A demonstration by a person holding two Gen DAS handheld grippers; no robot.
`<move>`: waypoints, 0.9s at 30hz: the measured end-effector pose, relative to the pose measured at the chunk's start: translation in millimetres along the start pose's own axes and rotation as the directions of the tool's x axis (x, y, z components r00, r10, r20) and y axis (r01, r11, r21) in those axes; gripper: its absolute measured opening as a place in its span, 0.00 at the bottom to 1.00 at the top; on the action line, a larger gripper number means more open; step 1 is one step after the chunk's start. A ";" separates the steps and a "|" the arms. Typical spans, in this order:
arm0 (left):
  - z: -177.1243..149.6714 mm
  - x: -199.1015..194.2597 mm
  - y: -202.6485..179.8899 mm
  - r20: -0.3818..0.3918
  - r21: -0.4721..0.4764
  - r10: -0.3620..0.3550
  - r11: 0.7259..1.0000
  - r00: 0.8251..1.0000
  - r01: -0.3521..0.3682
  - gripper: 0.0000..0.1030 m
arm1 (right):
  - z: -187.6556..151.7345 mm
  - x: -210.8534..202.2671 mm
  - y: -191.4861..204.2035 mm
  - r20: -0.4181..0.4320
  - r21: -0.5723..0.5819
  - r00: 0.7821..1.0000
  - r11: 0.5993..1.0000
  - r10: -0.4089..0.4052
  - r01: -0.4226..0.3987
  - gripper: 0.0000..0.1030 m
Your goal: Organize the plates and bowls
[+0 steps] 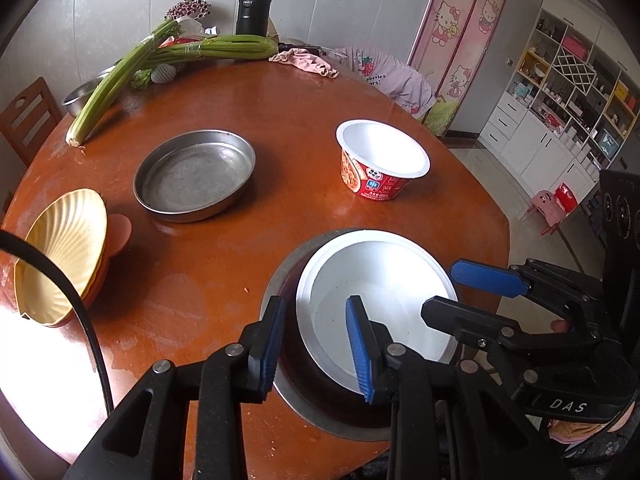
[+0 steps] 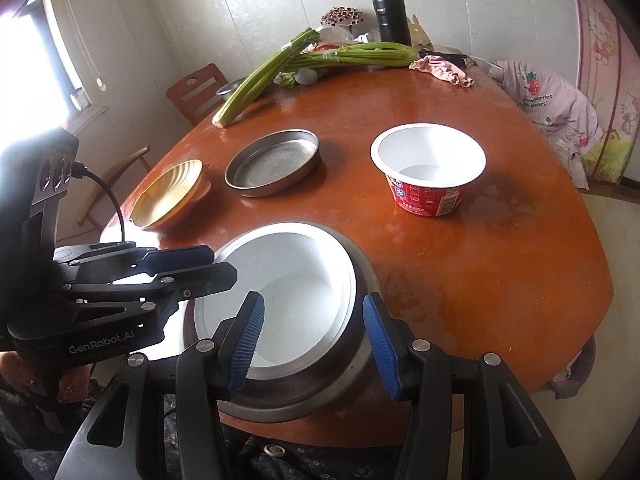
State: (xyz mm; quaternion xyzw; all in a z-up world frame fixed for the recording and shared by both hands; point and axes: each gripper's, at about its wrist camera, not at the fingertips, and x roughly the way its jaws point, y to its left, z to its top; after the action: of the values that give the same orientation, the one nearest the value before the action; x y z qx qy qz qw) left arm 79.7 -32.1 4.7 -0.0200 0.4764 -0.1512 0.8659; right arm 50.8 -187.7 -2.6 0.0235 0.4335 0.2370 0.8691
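A white bowl (image 1: pixel 384 304) (image 2: pixel 288 292) sits nested in a steel bowl (image 1: pixel 288 384) (image 2: pixel 360 356) at the table's near edge. My left gripper (image 1: pixel 318 354) is open, its jaws astride the left rims of both bowls. My right gripper (image 2: pixel 316 344) is open, its jaws astride the right rims. Each gripper also shows in the other view, the right one (image 1: pixel 472 292) and the left one (image 2: pixel 208 266). A flat steel pan (image 1: pixel 195 174) (image 2: pixel 274 167), a red noodle cup (image 1: pixel 380 160) (image 2: pixel 428 170) and yellow shell dishes (image 1: pixel 64 256) (image 2: pixel 170 194) stand farther back.
The round brown table (image 1: pixel 260 112) (image 2: pixel 500 260) carries celery bundles (image 1: pixel 160 60) (image 2: pixel 320 60), a black flask (image 1: pixel 254 4) (image 2: pixel 390 12), a pink cloth (image 1: pixel 308 62) and a steel basin (image 1: pixel 82 96) at the back. Wooden chairs (image 1: pixel 28 116) (image 2: pixel 198 94) stand at the left.
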 end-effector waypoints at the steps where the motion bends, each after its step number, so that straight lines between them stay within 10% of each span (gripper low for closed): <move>1: 0.3 -1.5 -0.1 0.005 0.001 -0.001 1.000 1.000 0.001 0.31 | 0.8 0.0 -0.3 0.000 0.002 1.000 1.000 0.004 -0.004 0.52; 27: 77.1 14.2 -1.5 0.021 -0.007 -0.004 1.000 1.000 0.004 0.40 | 52.6 -2.1 -46.4 0.033 0.075 0.997 0.995 -0.064 0.061 0.52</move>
State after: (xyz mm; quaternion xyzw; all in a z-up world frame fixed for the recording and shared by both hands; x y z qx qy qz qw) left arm 150.5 -46.0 35.5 -0.0257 0.4679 -0.1509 0.8704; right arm 108.1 -221.2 20.3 0.0462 0.4271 0.1929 0.8822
